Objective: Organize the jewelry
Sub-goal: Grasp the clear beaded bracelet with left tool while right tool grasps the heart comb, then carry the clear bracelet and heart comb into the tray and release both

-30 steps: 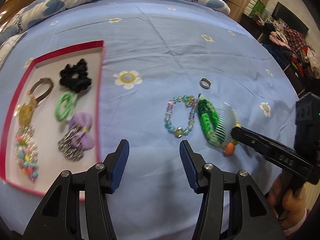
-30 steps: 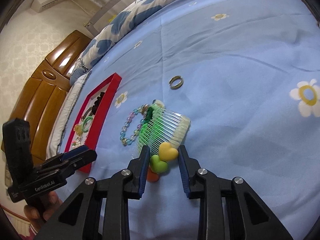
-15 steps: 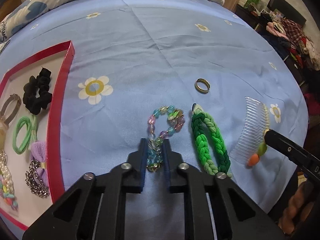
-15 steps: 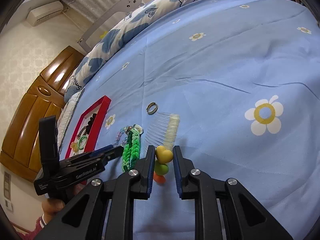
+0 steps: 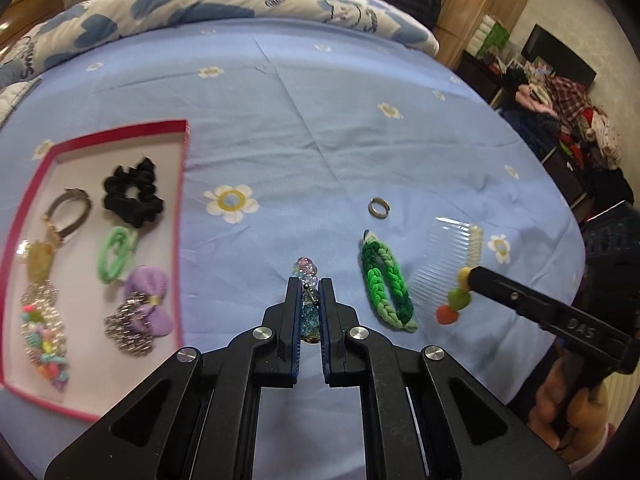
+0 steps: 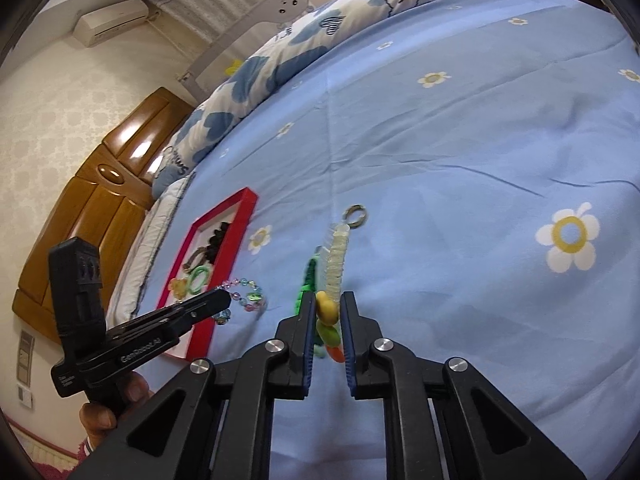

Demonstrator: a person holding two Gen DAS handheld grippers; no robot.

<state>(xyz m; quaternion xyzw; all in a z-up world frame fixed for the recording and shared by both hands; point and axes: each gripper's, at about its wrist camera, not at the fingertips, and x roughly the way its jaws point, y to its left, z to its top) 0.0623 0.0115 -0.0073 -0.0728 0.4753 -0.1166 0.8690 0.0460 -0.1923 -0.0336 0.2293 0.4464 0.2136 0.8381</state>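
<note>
left gripper (image 5: 308, 300) clamps beaded bracelet (image 5: 307, 280) | right gripper (image 6: 328, 312) just closed, clamps one comb (image 6: 336, 256), long axis pointing away | one ring (image 5: 378, 207), one green braid (image 5: 386, 280) on bed

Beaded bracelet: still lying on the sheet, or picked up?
Picked up. The left gripper is shut on the beaded bracelet, which hangs from its tip above the blue sheet in the right wrist view.

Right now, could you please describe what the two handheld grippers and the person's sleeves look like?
Both grippers are matte black plastic with angular, cut-out arms, silver screws and blue-padded fingers. The right gripper bears raised lettering on its side; the left gripper has white printed text and a blocky black top. A striped cuff shows at the left wrist.
</note>
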